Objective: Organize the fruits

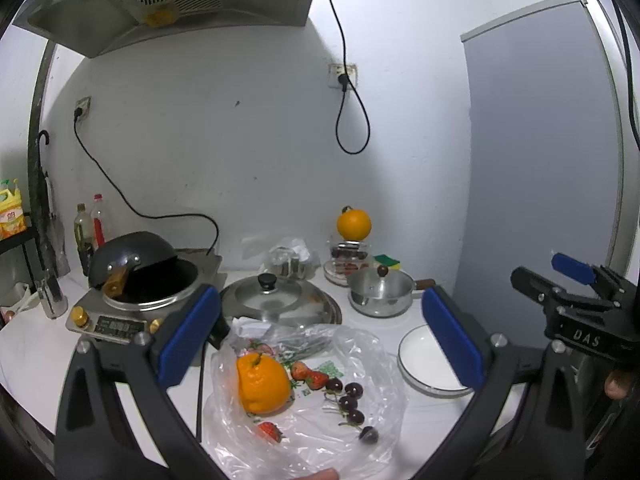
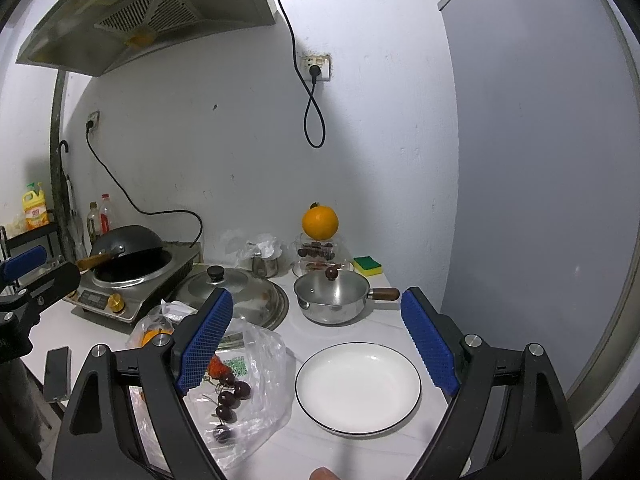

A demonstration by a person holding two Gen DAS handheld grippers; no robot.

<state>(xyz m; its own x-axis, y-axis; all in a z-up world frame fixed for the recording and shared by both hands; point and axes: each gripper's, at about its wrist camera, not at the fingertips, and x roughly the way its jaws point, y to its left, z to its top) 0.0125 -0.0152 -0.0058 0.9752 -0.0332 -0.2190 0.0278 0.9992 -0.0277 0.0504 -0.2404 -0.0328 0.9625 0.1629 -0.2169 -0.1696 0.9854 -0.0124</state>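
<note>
Your left gripper (image 1: 320, 336) hangs with fingers wide apart and empty over the plastic bag (image 1: 308, 400), so close on the orange (image 1: 263, 384) left of the cherries (image 1: 350, 402), then carry it right to the white plate (image 2: 358, 387) under your equally wide, empty right gripper (image 2: 318, 348).

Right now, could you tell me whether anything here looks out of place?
Yes: an orange is balanced on top of stacked glass dishes by the wall, and a wok sits upside down, tilted, on the cooker.
</note>
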